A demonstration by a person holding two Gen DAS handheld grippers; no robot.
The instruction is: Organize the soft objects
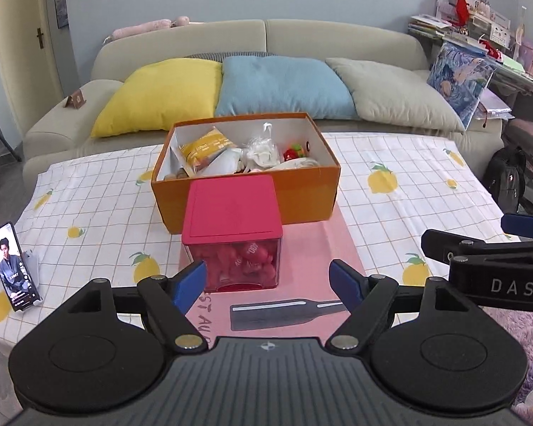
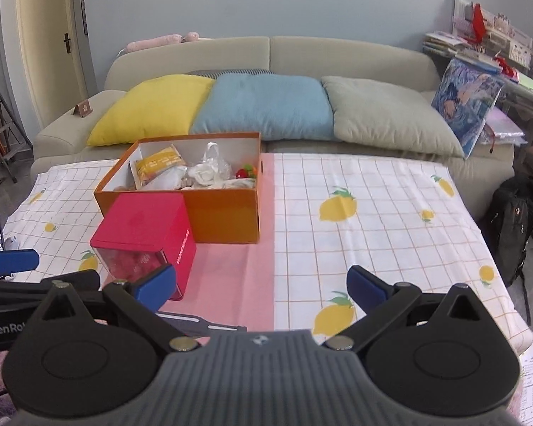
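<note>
An orange box (image 1: 295, 198) stands open on the worktop (image 1: 408, 206), toward its far edge, on a pink strip that runs down the lemon-print cloth. Inside it lies a jumble of soft objects (image 1: 263, 152): a yellow packet (image 1: 206, 147) at the left, white bundles in clear wrap in the middle, a small red and green item (image 1: 293, 152) at the right. Touching the box's near wall is a red-lidded cube container (image 1: 232, 223) with a clear front showing red pieces inside.

The left tool (image 1: 268, 284) hovers low in front of the cube, its blue-padded fingers (image 1: 190, 282) spread wide apart and gripping nothing. The right tool (image 2: 261, 285) hangs beside it over the pink strip and the cloth, fingers equally wide apart and empty; its left pad sits just before the cube's corner in the right wrist view.

A phone (image 1: 14, 266) stands propped at the worktop's left edge, screen lit. Behind the worktop is a beige sofa (image 1: 373, 39) with a yellow cushion (image 1: 163, 96), a blue cushion (image 1: 284, 85) and a grey cushion (image 1: 398, 96) in a row.
</note>
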